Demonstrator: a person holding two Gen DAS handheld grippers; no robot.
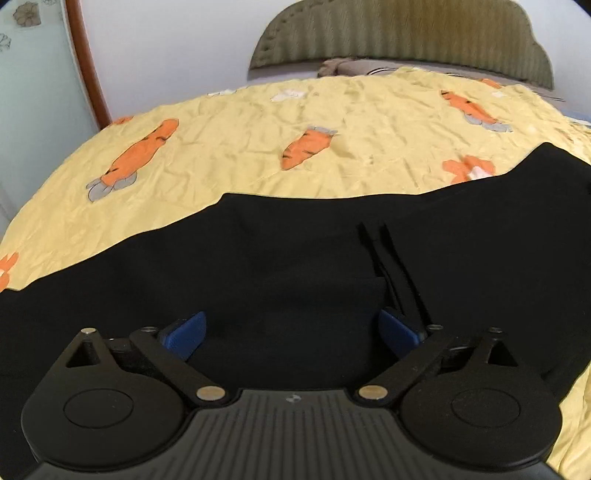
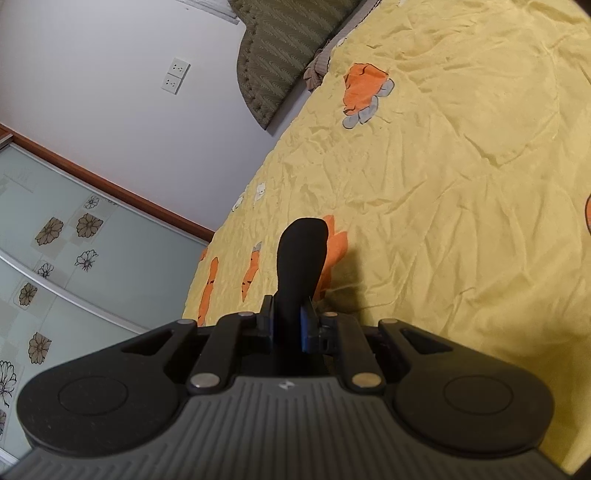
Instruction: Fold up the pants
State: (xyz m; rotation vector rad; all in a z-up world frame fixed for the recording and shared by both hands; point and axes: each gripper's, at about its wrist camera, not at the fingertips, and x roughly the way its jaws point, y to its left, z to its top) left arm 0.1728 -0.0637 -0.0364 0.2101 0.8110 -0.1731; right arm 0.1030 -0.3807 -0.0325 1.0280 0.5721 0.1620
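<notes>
Blue pads of the left claw (image 1: 291,332) stand wide apart, nothing between them, hovering low over the black pants (image 1: 295,266), which fill the lower half of the left wrist view from 9 o'clock across to 3 o'clock. Pants lie spread flat on the yellow bedspread (image 1: 332,122), far edge running roughly level, rising toward 2 o'clock. One pair of dark drawstrings (image 1: 388,258) shows on the cloth, running from about 12 o'clock of the claw down toward its right pad. Right wrist view gives what the left cannot: right claw (image 2: 291,321) pinched narrow on a fold of the same black pants (image 2: 303,258), the cloth standing up out of the pads toward 12 o'clock as a rounded tongue, lifted off the bedspread (image 2: 461,184). Only that tongue of pants visible there; the rest is out of frame. Left view shows one padded headboard (image 1: 399,33) at 12 o'clock and part of a glass wardrobe door (image 1: 33,74) at 10 o'clock. Right view shows that headboard (image 2: 280,48) at 12 o'clock, one double wall socket (image 2: 176,75) at 11 o'clock, and the flower-printed wardrobe doors (image 2: 74,251) at 9 o'clock. Carrot prints: about five in the left view, nearest at centre (image 1: 306,146).
</notes>
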